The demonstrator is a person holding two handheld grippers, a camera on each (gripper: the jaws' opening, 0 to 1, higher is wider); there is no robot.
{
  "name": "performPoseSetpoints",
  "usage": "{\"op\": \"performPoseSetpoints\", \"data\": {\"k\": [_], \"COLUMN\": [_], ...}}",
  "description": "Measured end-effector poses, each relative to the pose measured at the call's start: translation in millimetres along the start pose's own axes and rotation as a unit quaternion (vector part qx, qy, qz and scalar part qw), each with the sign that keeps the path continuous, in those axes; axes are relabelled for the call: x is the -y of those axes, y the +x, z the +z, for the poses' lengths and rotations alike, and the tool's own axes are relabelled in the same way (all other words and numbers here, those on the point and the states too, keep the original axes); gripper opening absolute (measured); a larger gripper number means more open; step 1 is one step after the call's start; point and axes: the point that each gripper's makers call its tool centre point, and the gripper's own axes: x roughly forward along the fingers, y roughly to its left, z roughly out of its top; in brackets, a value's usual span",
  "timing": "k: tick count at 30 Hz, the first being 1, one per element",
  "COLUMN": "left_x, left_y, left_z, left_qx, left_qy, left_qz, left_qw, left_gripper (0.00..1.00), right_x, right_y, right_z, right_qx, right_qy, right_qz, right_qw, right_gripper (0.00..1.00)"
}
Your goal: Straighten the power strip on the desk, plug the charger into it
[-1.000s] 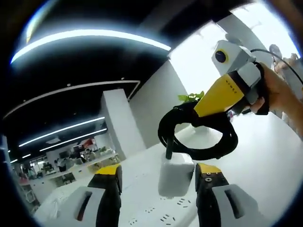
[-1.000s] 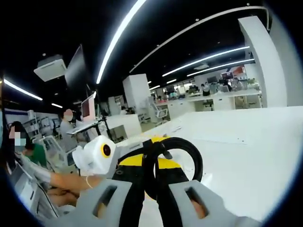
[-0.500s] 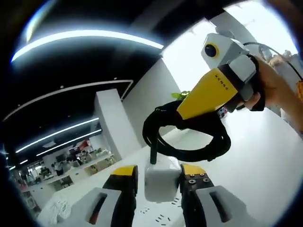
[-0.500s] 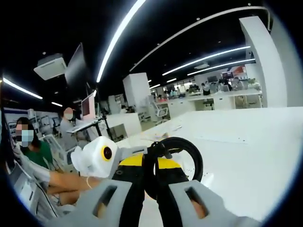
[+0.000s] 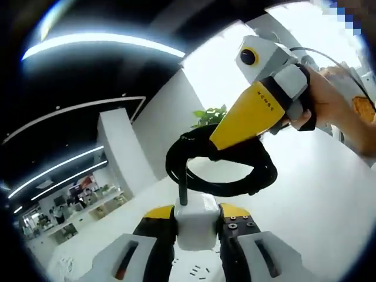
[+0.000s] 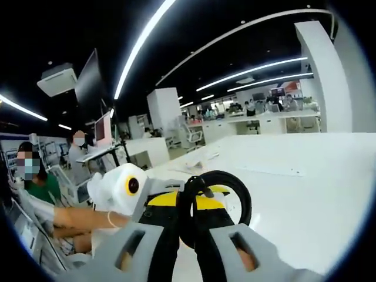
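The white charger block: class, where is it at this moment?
In the left gripper view, the white charger block sits low at centre, clamped between the left tool's jaws, just above the white power strip; its coiled black cable hangs from the right tool.

An open-plan office. Long strip lights [image 6: 141, 44] run across a dark ceiling, white square columns [image 6: 329, 76] stand between rows of desks [image 6: 258, 120] with monitors [image 6: 103, 129] and office chairs [image 6: 189, 136], and people sit or stand at workstations. A broad white table [image 6: 305, 176] spreads in front; a potted plant [image 5: 208, 114] stands by a bright window.
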Motion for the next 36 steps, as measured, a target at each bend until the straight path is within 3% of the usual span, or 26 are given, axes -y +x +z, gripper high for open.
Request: {"op": "performPoseSetpoints", "data": {"k": [4, 7, 11, 16, 26, 36], "left_x": [5.9, 9.4, 13.9, 21.6, 25.3, 10.7], "left_y": [5.0, 7.0, 9.9, 11.9, 16.2, 32.8], "left_z": [-3.9, -4.8, -6.7, -11.4, -15.6, -22.8], "left_qx": [-0.007, -0.006, -0.003, -0.016, 0.005, 0.007], "left_qy": [-0.041, -0.079, -0.124, -0.153, -0.136, -0.122], "left_qz": [-0.059, -0.104, -0.179, -0.245, -0.283, -0.298], "left_qw": [0.9974, 0.9915, 0.9760, 0.9572, 0.9494, 0.9466], "left_gripper": [0.26, 0.26, 0.26, 0.26, 0.26, 0.26], "right_x": [6.0, 10.2, 15.2, 23.5, 30.6, 36.6], "right_y": [2.9, 5.6, 10.5, 15.9, 20.2, 22.5], "right_z": [-1.9, -1.5, -0.8, -2.1, -4.5, -9.6], "right_qx": [-0.003, -0.002, -0.007, -0.020, -0.033, -0.043], "right_qy": [0.004, 0.008, 0.001, -0.010, -0.026, -0.038], "right_qz": [-0.007, -0.011, -0.027, -0.046, -0.062, -0.076], "right_qw": [1.0000, 0.9999, 0.9996, 0.9987, 0.9972, 0.9955], "right_gripper": [0.05, 0.05, 0.05, 0.06, 0.06, 0.06]}}
